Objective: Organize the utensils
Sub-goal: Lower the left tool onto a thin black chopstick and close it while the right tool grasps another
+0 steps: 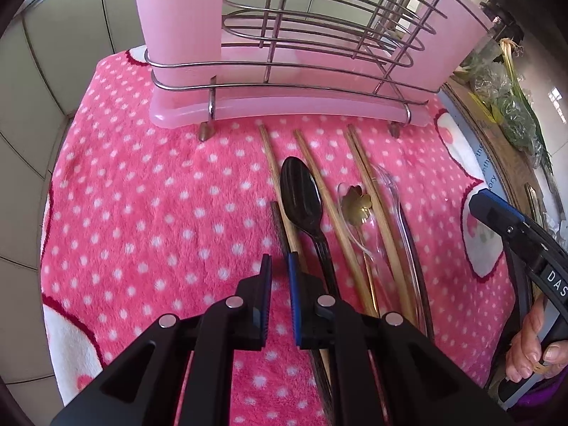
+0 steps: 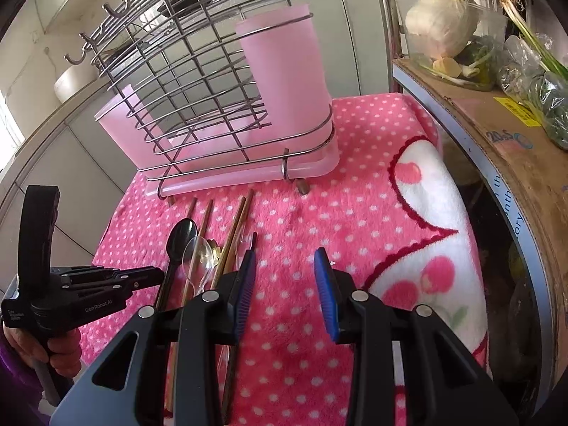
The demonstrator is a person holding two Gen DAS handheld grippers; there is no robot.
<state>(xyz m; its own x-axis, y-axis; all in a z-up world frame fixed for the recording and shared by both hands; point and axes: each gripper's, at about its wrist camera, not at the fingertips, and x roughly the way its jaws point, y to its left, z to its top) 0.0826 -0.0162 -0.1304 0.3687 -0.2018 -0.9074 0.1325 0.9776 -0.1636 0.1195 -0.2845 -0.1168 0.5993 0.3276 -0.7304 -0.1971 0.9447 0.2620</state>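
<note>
While both grippers hang above the cloth with nothing in them, the step in hand is judged to be the first pick of a utensil.

Left wrist view
- Left gripper: its fingers stand a little apart, holding nothing, low over the pink fleece cloth with white dots.
- Nearest thing: the dark thin chopstick lies just ahead of the gap; the black plastic spoon is just beside it, to the right.
- Other utensils: the light wooden chopsticks, the small gold flower-shaped spoon and the clear plastic spoon lie close together, some touching.
- Goal: the wire rack with pink plastic cups stands upright behind the row.

Right wrist view
- Right gripper: its fingers are wide apart and empty, to the right of the row.
- Left gripper, seen from the side: whether it touches a utensil I cannot tell.

Advice
- Choice: take an outer piece first, because the middle ones are packed.
- Grip: close across the handle, not the bowl.
- Risk: a thin stick on soft fleece may roll, so lower slowly.
</note>
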